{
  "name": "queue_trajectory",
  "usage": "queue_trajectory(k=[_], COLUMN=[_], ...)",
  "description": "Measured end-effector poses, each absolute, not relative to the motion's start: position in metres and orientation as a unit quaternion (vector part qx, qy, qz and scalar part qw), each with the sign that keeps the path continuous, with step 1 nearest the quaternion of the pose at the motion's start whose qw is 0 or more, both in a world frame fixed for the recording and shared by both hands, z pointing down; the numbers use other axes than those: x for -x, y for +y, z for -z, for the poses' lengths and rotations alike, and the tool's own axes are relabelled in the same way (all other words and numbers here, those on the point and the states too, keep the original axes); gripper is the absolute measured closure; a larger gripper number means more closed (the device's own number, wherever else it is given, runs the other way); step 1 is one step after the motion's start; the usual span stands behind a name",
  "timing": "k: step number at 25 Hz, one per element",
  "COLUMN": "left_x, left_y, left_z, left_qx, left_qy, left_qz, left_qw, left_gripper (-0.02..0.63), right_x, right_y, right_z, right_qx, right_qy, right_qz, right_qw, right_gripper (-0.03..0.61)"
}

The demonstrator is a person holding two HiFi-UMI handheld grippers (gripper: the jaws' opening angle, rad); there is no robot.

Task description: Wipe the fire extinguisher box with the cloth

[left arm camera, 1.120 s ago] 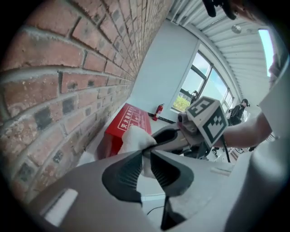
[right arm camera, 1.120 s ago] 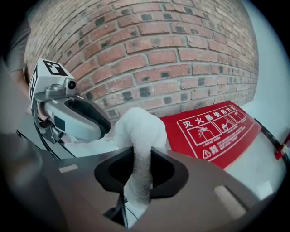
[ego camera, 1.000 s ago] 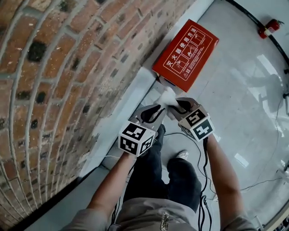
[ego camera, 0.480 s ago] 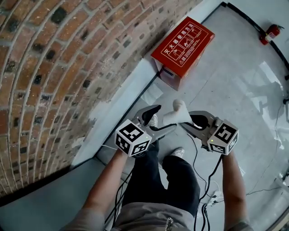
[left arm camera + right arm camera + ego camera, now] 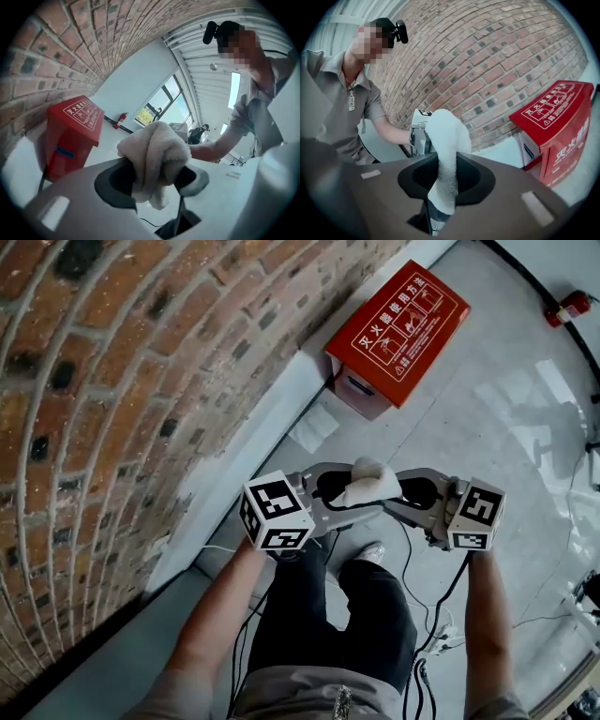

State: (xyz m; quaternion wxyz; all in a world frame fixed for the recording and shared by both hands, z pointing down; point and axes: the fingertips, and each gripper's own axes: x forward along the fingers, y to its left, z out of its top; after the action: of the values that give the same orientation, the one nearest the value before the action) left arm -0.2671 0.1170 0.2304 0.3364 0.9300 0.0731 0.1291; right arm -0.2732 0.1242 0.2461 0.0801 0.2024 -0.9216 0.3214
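The red fire extinguisher box (image 5: 403, 320) stands on the floor against the brick wall, well ahead of both grippers; it also shows as the box (image 5: 72, 126) and the box (image 5: 555, 122). A white cloth (image 5: 368, 480) is bunched between the two grippers, which face each other at waist height. My left gripper (image 5: 349, 495) closes on the cloth (image 5: 157, 157) from the left. My right gripper (image 5: 396, 491) pinches a strip of the cloth (image 5: 446, 154) from the right. Neither gripper touches the box.
The brick wall (image 5: 141, 362) with a white base strip runs along the left. A white sheet (image 5: 314, 427) lies on the floor near the box. A small red fire extinguisher (image 5: 570, 307) sits far right. Cables (image 5: 441, 615) trail by the person's feet.
The left gripper has moved right and closed onto the cloth that the right gripper held alone half a second ago. Both grippers have swung round to face each other.
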Motion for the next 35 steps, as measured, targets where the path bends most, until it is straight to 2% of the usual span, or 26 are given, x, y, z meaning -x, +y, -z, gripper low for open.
queue_trajectory(k=[8,11,14,15,16,17,21,24,28,35], left_x=[0.286,0.28,0.274,0.271,0.267,0.262,0.239,0.223,0.207,0.205], left_y=[0.063,0.051,0.026,0.02,0.016,0.012,0.005,0.007,0.005,-0.025], left_z=[-0.308,-0.337,-0.358,-0.365,-0.372,-0.379,-0.406,-0.416,-0.415,-0.407], left_qx=[-0.948,-0.956,-0.959,-0.959,-0.959,-0.959,-0.96,-0.964,-0.967,-0.947], left_qy=[0.023,-0.017,-0.079,-0.093,-0.104,-0.112,-0.142,-0.146,-0.164,-0.258], left_qz=[-0.16,-0.179,-0.178,-0.177,-0.18,-0.185,-0.201,-0.205,-0.185,-0.193], left_qw=[0.276,0.232,0.207,0.2,0.192,0.183,0.13,0.083,0.065,-0.007], left_gripper=[0.509,0.523,0.525,0.525,0.526,0.526,0.528,0.528,0.528,0.528], right_x=[0.277,0.258,0.219,0.204,0.19,0.177,0.158,0.152,0.152,0.137], right_y=[0.072,0.066,0.066,0.066,0.064,0.063,0.053,0.046,0.047,0.051], right_z=[-0.33,-0.368,-0.407,-0.418,-0.428,-0.436,-0.45,-0.454,-0.453,-0.458], right_qx=[-0.295,-0.35,-0.418,-0.445,-0.473,-0.498,-0.535,-0.554,-0.556,-0.57], right_qy=[-0.892,-0.878,-0.855,-0.844,-0.83,-0.816,-0.792,-0.785,-0.793,-0.792], right_qz=[-0.333,-0.316,-0.277,-0.259,-0.237,-0.215,-0.162,-0.146,-0.107,-0.053], right_qw=[0.078,0.082,0.131,0.153,0.177,0.2,0.246,0.235,0.225,0.212], right_gripper=[0.449,0.415,0.385,0.396,0.456,0.552,0.552,0.552,0.552,0.552])
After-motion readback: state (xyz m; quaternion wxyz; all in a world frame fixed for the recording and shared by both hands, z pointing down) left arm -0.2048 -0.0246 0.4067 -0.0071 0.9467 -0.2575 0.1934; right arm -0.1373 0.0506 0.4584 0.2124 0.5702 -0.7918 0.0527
